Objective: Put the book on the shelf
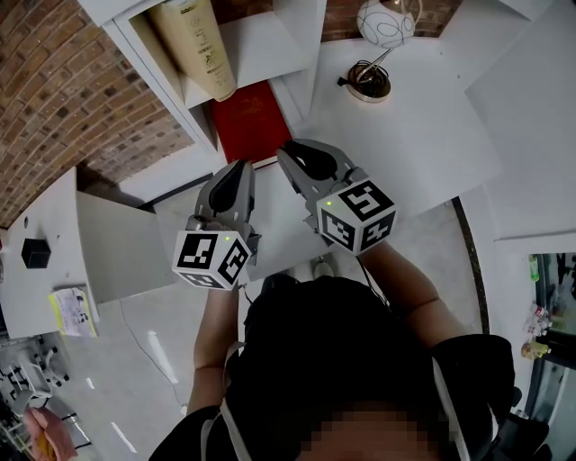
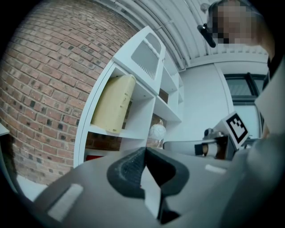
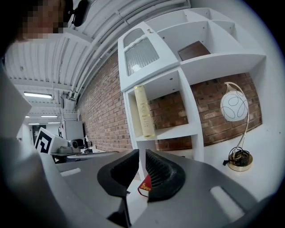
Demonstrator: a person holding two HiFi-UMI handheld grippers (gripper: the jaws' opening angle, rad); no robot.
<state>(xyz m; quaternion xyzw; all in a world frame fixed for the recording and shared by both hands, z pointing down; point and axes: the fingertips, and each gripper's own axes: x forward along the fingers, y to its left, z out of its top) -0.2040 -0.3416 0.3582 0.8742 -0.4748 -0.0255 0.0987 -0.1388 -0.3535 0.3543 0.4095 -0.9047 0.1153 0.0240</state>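
Head view, hazard: your right gripper point(image 1: 292, 155) points at the near right corner of the red book point(image 1: 250, 122), which lies flat on the white table point(image 1: 423, 135). A flat book offers the pads little edge, so a pinch there may slide off or shove it against the foot of the shelf point(image 1: 270, 40).
Head view, book: it rests at the shelf's base, below the compartment that holds the cream book point(image 1: 193, 40). Your left gripper point(image 1: 237, 169) hangs over its near edge, toward the left corner.
Head view, lamp: the lamp point(image 1: 382, 27) stands on the table to the right of the shelf, where a wide swing upward could strike it.
Left gripper view, jaws: the tips meet and nothing lies between them.
Left gripper view, book: the red book point(image 2: 93, 157) shows only as a sliver under the lowest board, ahead and left of the jaws.
Right gripper view, hazard: the jaws stand a slim gap apart and clamp nothing. Bare table shows between the book and the pad on the view's left, so closing from here would probably catch a mere corner, or miss.
Right gripper view, book: its corner point(image 3: 144, 186) shows low in the gap, against the other pad.
Right gripper view, shelf: the cream book stands at its compartment's left with free space beside it, and a careless entry could topple it.
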